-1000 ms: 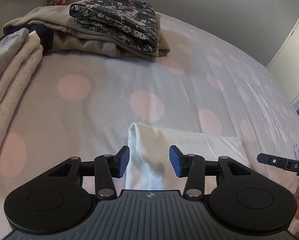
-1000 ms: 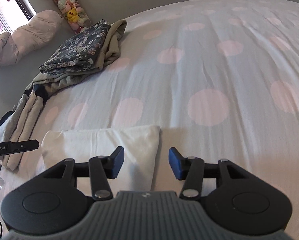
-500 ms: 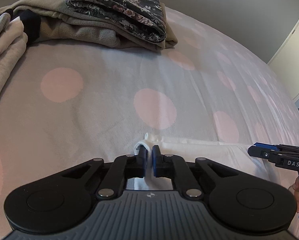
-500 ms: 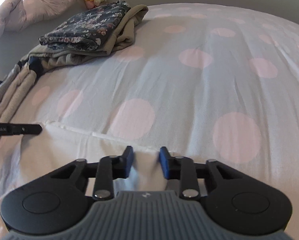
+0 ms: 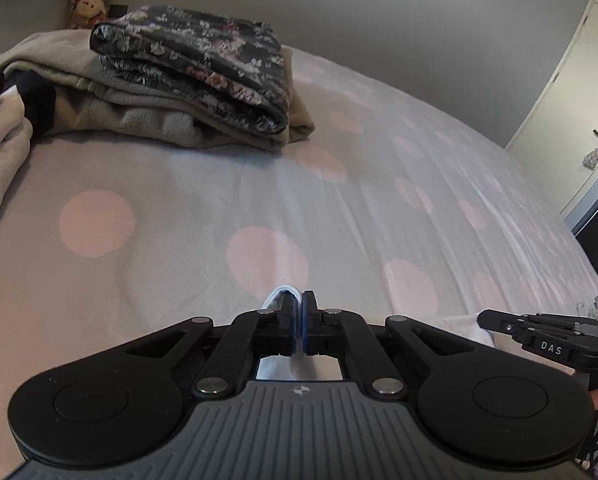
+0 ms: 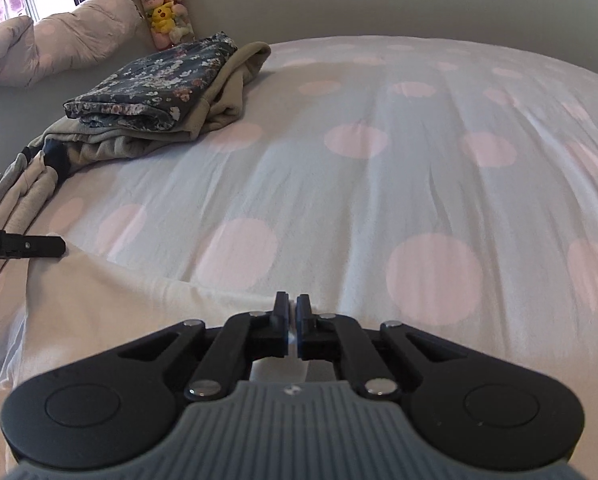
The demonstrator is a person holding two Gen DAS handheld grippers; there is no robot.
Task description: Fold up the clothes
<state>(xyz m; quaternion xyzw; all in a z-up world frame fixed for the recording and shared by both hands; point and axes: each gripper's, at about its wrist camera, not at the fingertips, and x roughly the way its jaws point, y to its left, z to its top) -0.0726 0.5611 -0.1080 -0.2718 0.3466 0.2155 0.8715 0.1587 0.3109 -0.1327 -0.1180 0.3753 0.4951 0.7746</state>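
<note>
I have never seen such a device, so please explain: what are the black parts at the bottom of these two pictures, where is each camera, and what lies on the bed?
No robot here: a person holds one hand tool in each hand. Each tool has two fingers that pinch, and a camera on it looks forward along them. One picture comes from the left gripper, the other from the right gripper. Both are shut on the edge of a white cloth, each at a different spot. It lies on a bed sheet with pink dots. Farther back sits a pile: a dark flowered cloth on a beige garment. Soft toys stand by the wall.
</note>
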